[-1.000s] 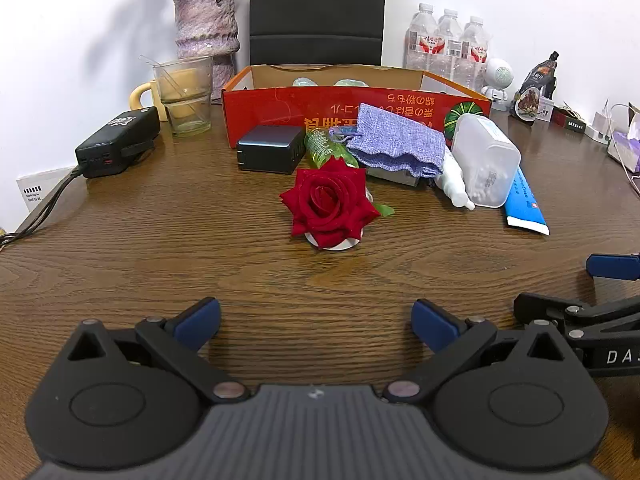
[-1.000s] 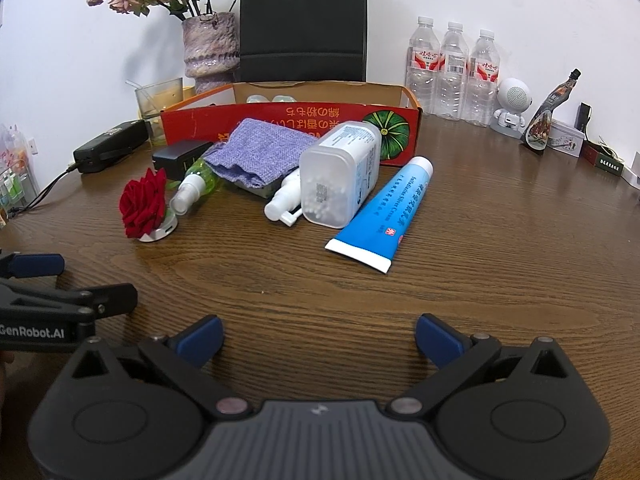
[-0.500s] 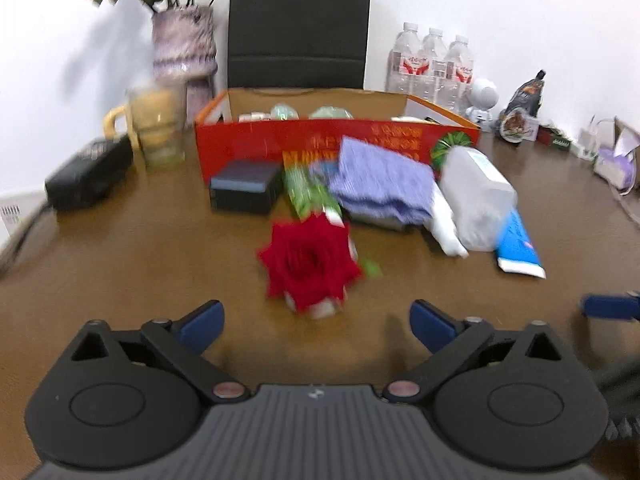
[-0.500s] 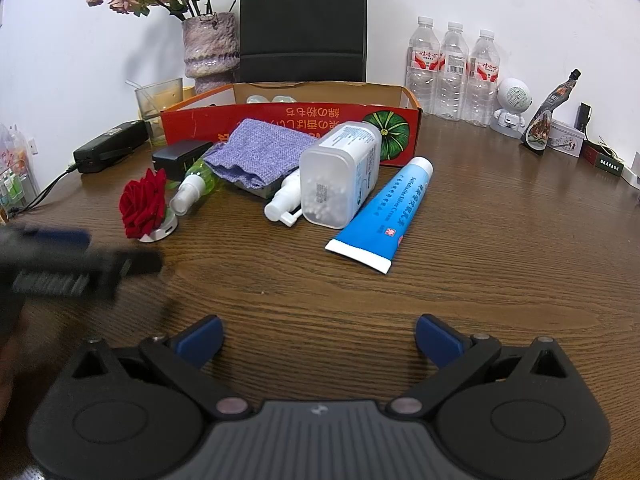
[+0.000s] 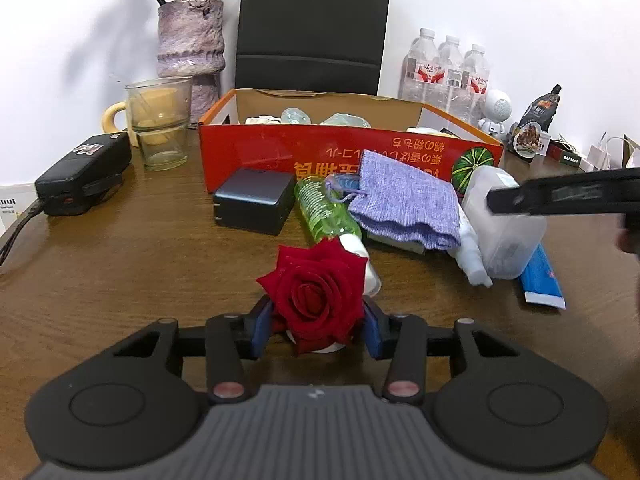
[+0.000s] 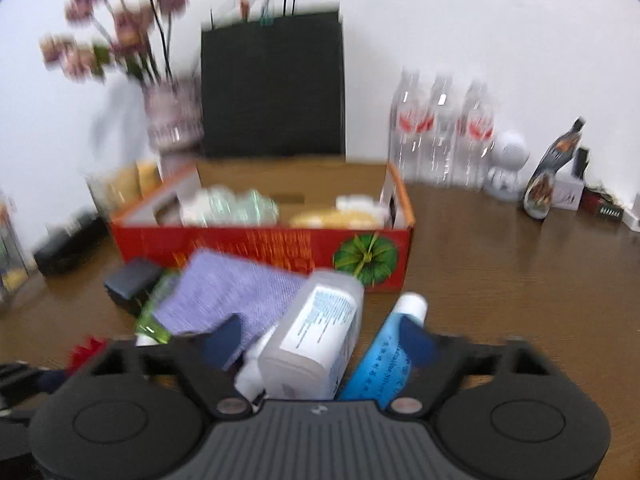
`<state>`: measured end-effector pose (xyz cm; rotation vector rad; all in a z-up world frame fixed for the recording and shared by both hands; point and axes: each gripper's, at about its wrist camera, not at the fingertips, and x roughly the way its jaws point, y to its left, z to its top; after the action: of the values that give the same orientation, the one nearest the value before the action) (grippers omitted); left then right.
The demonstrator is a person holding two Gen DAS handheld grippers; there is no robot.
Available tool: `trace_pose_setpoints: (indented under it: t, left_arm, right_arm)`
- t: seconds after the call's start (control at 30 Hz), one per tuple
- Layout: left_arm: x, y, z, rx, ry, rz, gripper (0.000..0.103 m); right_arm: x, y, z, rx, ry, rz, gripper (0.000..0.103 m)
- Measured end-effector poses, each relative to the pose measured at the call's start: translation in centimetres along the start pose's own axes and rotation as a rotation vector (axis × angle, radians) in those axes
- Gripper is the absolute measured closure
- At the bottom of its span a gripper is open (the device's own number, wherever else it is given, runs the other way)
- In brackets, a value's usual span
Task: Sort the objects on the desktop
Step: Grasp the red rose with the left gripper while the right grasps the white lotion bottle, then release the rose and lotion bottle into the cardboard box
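Observation:
A red rose (image 5: 316, 300) lies on the wooden table (image 5: 120, 280), and my left gripper (image 5: 317, 326) is shut on it, one blue pad on each side. Behind it lie a green bottle (image 5: 324, 212), a black charger (image 5: 254, 200), a purple pouch (image 5: 404, 204), a clear plastic container (image 5: 504, 236) and a blue tube (image 5: 542, 280). The red cardboard box (image 5: 348, 152) stands behind them with items inside. The right wrist view is blurred. In it my right gripper (image 6: 320, 340) is open, its fingers astride the clear container (image 6: 316, 336) and the blue tube (image 6: 384, 360).
A glass (image 5: 160, 128), a yellow mug and a purple vase (image 5: 190, 44) stand at the back left, with a black power brick (image 5: 84, 172) beside them. A black bag (image 5: 312, 28), water bottles (image 5: 448, 72) and small trinkets (image 5: 496, 112) line the back wall.
My left gripper moved forward to the rose and closed on it. My right gripper moved forward over the clear container and blue tube, and its fingers came closer together.

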<state>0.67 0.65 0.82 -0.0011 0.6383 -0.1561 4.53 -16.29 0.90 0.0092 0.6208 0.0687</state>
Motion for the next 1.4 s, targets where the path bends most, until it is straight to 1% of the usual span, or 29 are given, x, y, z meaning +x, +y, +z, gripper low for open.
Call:
trace_pose_setpoints:
  t: [0.03, 0.07, 0.1, 0.17, 0.2, 0.27, 0.33, 0.37, 0.4, 0.5, 0.57, 0.6, 0.7, 0.83, 0.87, 0.93, 0.97, 1.0, 1.07, 1.1, 1.13, 1.17, 1.2, 1.23, 1.27, 1.33, 1.4]
  left_arm:
    - [-0.4, 0.0, -0.2, 0.004, 0.001, 0.004, 0.059]
    - [-0.8, 0.1, -0.4, 0.007, 0.002, 0.008, 0.059]
    - [-1.6, 0.2, -0.4, 0.005, -0.005, -0.003, 0.060]
    - [-3.2, 0.5, -0.5, 0.000, -0.022, -0.027, 0.061]
    - [-3.8, 0.7, 0.0, -0.007, -0.030, -0.048, 0.061]
    - [-4.8, 1.3, 2.2, -0.013, -0.065, -0.086, 0.061]
    - [-5.0, 1.8, 5.2, 0.004, -0.103, -0.128, 0.061]
    - [-4.8, 2.0, 6.9, 0.021, -0.122, -0.151, 0.061]
    - [-4.1, 2.0, 8.9, 0.035, -0.133, -0.153, 0.060]
    - [0.2, 1.3, 14.7, 0.099, -0.139, -0.101, 0.060]
    - [4.3, 1.3, 17.6, 0.067, -0.110, -0.074, 0.059]
    - [6.4, 1.3, 19.1, 0.050, -0.095, -0.060, 0.060]
    - [12.4, 1.3, 21.7, -0.064, -0.027, -0.072, 0.060]
    - [18.3, -0.5, 22.7, -0.044, 0.055, -0.067, 0.059]
    - [19.4, -0.8, 22.5, -0.033, 0.071, -0.031, 0.059]
    - [21.6, -1.1, 22.9, -0.012, 0.101, 0.025, 0.059]
    - [22.3, -1.2, 23.0, -0.003, 0.123, 0.027, 0.058]
    - [22.5, -1.2, 23.1, 0.005, 0.131, 0.024, 0.056]
    - [22.2, -1.0, 23.2, 0.006, 0.135, 0.020, 0.041]
    - [21.7, -0.7, 23.1, -0.002, 0.130, 0.018, 0.028]
    - [21.2, -0.4, 23.1, -0.011, 0.125, 0.017, 0.022]
    - [20.7, -0.1, 23.1, -0.019, 0.121, 0.016, 0.022]
    - [20.2, 0.2, 23.1, -0.028, 0.116, 0.015, 0.021]
    - [19.7, 0.5, 23.1, -0.037, 0.111, 0.014, 0.019]
    - [19.2, 0.8, 23.1, -0.045, 0.106, 0.012, 0.015]
    - [18.2, 1.3, 23.1, -0.062, 0.097, 0.010, 0.011]
    - [17.2, 1.9, 23.1, -0.079, 0.088, 0.008, 0.009]
  right_arm:
    - [0.6, -0.2, -0.1, 0.024, 0.025, 0.011, 0.056]
    - [1.2, -0.4, -0.2, 0.047, 0.050, 0.022, 0.060]
    - [1.1, -0.6, -0.4, 0.056, 0.049, 0.025, 0.063]
    - [0.4, -1.3, -0.8, 0.074, 0.051, 0.042, 0.064]
    - [-0.3, -1.9, -1.0, 0.099, 0.045, 0.073, 0.064]
    - [-1.7, -3.1, -0.7, 0.144, 0.027, 0.110, 0.064]
    - [-3.1, -4.0, 0.7, 0.175, -0.027, 0.131, 0.064]
    - [-3.5, -4.4, 2.0, 0.191, -0.062, 0.146, 0.064]
    - [-3.8, -4.8, 3.4, 0.207, -0.096, 0.161, 0.064]
    - [-2.0, -5.6, 7.9, 0.219, -0.146, 0.176, 0.064]
    - [1.2, -5.6, 10.9, 0.222, -0.136, 0.180, 0.064]
    - [2.9, -5.5, 11.9, 0.229, -0.120, 0.183, 0.064]
    - [8.9, -4.8, 14.1, 0.255, -0.063, 0.187, 0.064]
    - [15.7, -4.2, 14.6, 0.298, 0.051, 0.193, 0.064]
    - [17.2, -4.1, 14.5, 0.305, 0.094, 0.191, 0.063]
    - [19.2, -4.5, 14.3, 0.351, 0.134, 0.186, 0.063]
    - [20.1, -4.8, 14.2, 0.376, 0.140, 0.193, 0.062]
    - [20.4, -5.0, 14.2, 0.388, 0.150, 0.176, 0.062]
    - [20.8, -5.3, 14.2, 0.413, 0.169, 0.143, 0.053]
    - [20.5, -5.5, 14.2, 0.422, 0.167, 0.153, 0.052]
    - [20.2, -5.7, 14.2, 0.430, 0.165, 0.162, 0.051]
    - [19.5, -5.8, 14.4, 0.434, 0.154, 0.165, 0.043]
    - [18.8, -5.9, 14.6, 0.438, 0.142, 0.168, 0.032]
    - [18.1, -6.0, 14.8, 0.442, 0.131, 0.170, 0.026]
    - [17.4, -5.6, 15.2, 0.405, 0.125, 0.142, 0.019]
    - [15.8, -4.9, 15.9, 0.330, 0.112, 0.085, 0.019]
    - [14.3, -4.1, 16.1, 0.249, 0.117, 0.073, 0.018]
